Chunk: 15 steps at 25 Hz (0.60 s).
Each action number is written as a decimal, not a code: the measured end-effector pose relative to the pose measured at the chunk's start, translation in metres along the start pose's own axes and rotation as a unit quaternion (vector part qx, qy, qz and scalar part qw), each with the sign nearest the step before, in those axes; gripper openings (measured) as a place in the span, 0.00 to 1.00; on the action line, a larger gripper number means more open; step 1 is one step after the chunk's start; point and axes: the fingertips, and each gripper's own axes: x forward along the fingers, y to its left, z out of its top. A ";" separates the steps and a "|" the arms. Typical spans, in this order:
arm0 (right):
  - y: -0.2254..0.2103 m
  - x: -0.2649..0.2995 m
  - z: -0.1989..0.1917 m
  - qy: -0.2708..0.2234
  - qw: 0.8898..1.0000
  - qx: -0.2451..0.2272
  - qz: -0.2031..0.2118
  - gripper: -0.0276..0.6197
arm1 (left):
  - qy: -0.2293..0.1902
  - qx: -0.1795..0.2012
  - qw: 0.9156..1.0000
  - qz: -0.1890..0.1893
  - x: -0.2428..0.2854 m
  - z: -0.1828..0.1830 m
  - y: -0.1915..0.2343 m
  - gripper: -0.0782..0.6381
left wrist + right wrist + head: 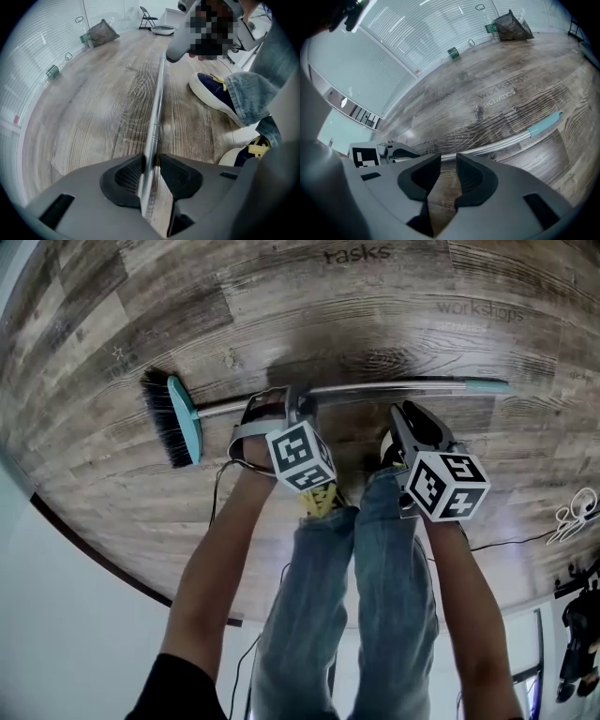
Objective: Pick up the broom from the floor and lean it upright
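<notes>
The broom lies flat on the wooden floor, its teal head with black bristles (178, 418) at the left. Its metal handle (375, 388) runs right to a teal grip (483, 385). My left gripper (286, 401) points straight down over the handle near its middle. In the left gripper view the handle (158, 98) passes between the jaws (151, 164) with both pads against it. My right gripper (405, 413) hovers further along; in its own view the jaws (448, 161) stand open over bare floor, just short of the handle (506, 141).
The person's jeans (375, 559) and dark shoes (215, 91) stand right behind the handle. A thin cable (506, 542) trails on the floor at the right. A dark bag (102, 32) and a folding chair (147, 18) sit far off by the blind-covered wall.
</notes>
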 end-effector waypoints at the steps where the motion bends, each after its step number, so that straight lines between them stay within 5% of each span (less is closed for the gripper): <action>1: 0.002 0.002 -0.002 0.003 1.000 0.004 0.004 0.21 | 0.000 -0.006 1.000 0.001 0.000 -0.001 0.000 0.29; 15: -0.021 0.011 -0.010 -0.025 0.993 0.114 0.019 0.26 | -0.036 0.009 0.999 0.020 -0.010 0.010 -0.006 0.24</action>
